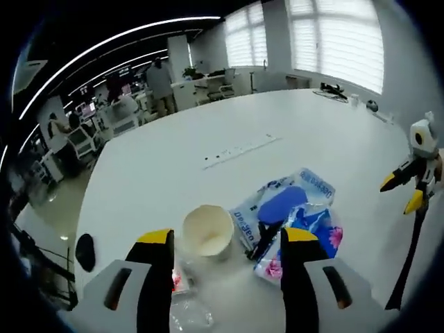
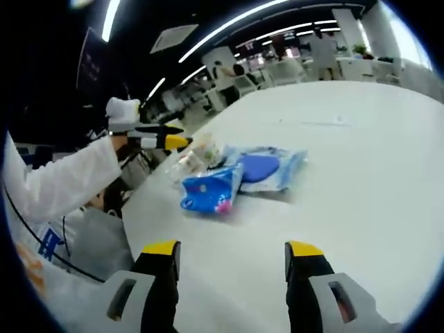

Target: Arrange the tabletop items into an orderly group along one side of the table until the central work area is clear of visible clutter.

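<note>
We have the white counter (image 1: 333,146) spread wide before us, its far stretch bare but for a white power strip (image 1: 241,150) at 12 o'clock. The clutter sits bunched near the near edge: blue packets (image 1: 305,201) at 1 o'clock from the left tongs (image 1: 225,243), their long axis running toward 2 o'clock, with a dark blue pouch (image 1: 281,203) on top. A cream paper cup (image 1: 208,231) lies tipped just ahead between our left jaws, its mouth toward us; we cannot tell whether anything is inside. Crumpled clear wrap (image 1: 187,316) lies at 7 o'clock. Both tongs stand apart, holding nothing. We judge the left nearer the pile; the right tongs (image 2: 232,253) see it well ahead at 12 o'clock.
</note>
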